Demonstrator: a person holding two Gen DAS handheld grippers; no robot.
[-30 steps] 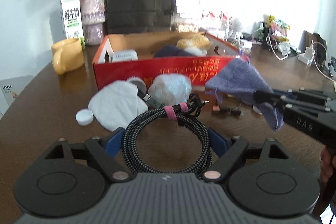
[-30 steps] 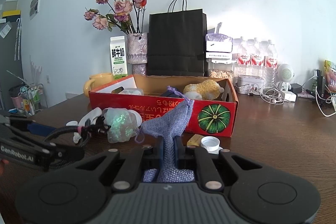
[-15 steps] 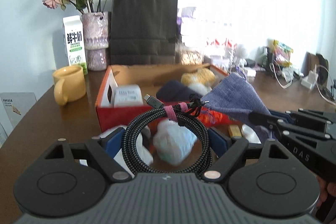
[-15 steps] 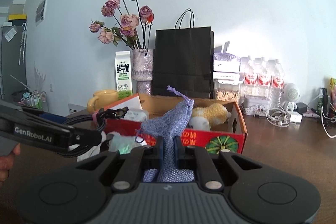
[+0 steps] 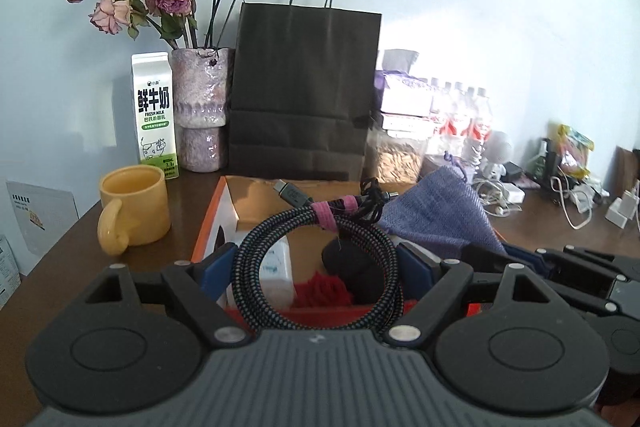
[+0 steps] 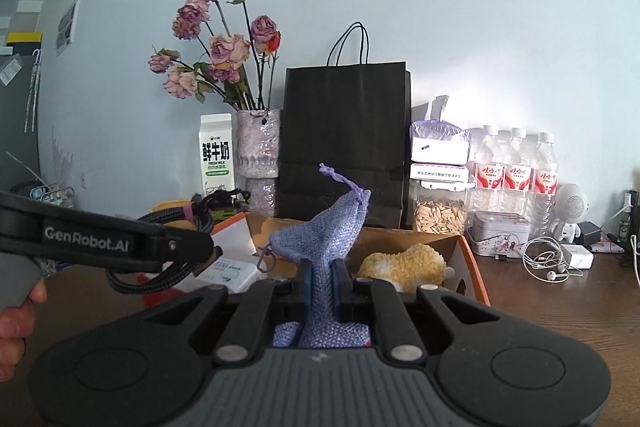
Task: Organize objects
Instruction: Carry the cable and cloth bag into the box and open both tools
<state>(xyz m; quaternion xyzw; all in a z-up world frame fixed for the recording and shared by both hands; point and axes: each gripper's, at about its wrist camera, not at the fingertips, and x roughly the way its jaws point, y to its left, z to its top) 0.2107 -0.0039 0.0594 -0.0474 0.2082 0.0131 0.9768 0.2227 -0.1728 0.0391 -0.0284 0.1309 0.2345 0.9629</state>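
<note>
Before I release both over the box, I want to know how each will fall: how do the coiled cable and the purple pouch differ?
The coiled cable is a stiff braided ring spanning the left gripper's wide jaws; the purple pouch is soft knit cloth pinched flat in the right gripper's nearly closed jaws. The cable is black with a pink tie; the pouch has a drawstring. Both hang above the orange box.

You have two grippers (image 5: pixel 318 267) (image 6: pixel 320 281) in view, one coiled braided cable (image 5: pixel 320 259), one purple drawstring pouch (image 6: pixel 326 239), one orange cardboard box (image 6: pixel 474 267), one yellow mug (image 5: pixel 134 207), one milk carton (image 5: pixel 154 111), one vase (image 5: pixel 202 115) of dried roses, one black paper bag (image 5: pixel 304 91) and four water bottles (image 6: pixel 516 171).
</note>
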